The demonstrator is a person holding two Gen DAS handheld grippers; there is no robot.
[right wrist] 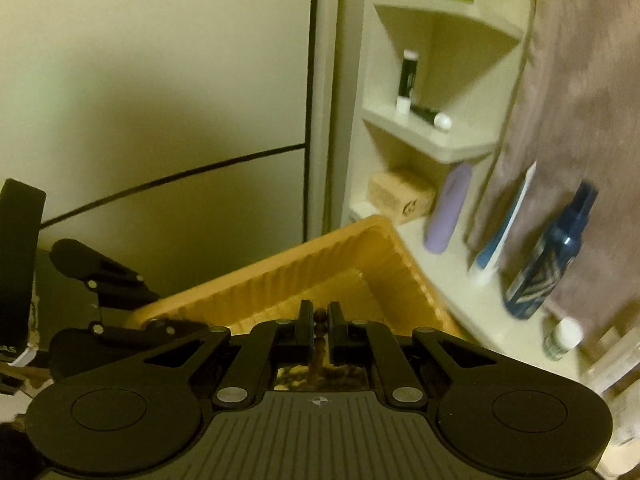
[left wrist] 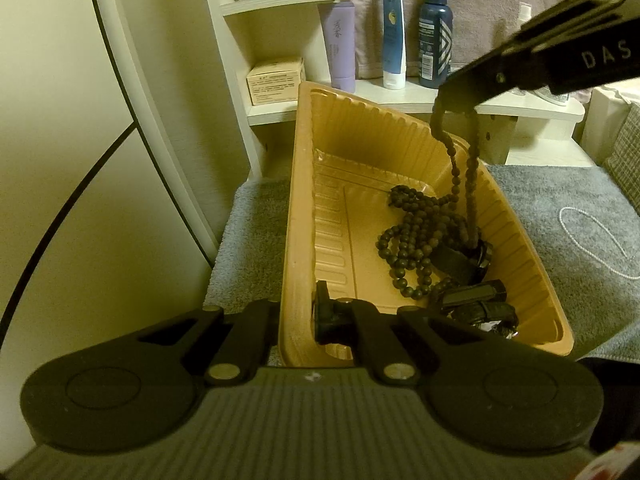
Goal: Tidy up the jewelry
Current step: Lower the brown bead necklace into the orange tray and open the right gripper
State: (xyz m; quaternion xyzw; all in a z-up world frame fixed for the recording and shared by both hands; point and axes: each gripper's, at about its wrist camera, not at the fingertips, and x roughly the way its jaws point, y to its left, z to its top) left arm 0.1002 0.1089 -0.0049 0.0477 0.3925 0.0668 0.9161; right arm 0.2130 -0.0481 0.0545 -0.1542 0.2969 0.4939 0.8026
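Observation:
An orange plastic tray [left wrist: 516, 240] is tipped up on a grey towel. My left gripper [left wrist: 296, 320] is shut on the tray's near wall, one finger inside and one outside. A dark bead necklace [left wrist: 416, 236] lies partly piled in the tray, and one loop of it rises to my right gripper [left wrist: 454, 102], which is shut on the strand above the tray's far right side. In the right wrist view the beads [right wrist: 320, 316] sit between the right gripper's [right wrist: 320, 322] pads, over the tray [right wrist: 360, 264]. Black watches [left wrist: 476, 304] lie in the tray's near right corner.
A white pearl strand [left wrist: 580, 236] lies on the grey towel [left wrist: 560, 200] right of the tray. Behind stands a white shelf unit [left wrist: 400, 98] with a purple tube [left wrist: 340, 46], a blue tube, a dark blue bottle [left wrist: 434, 28] and a small box [left wrist: 274, 82]. A pale wall is on the left.

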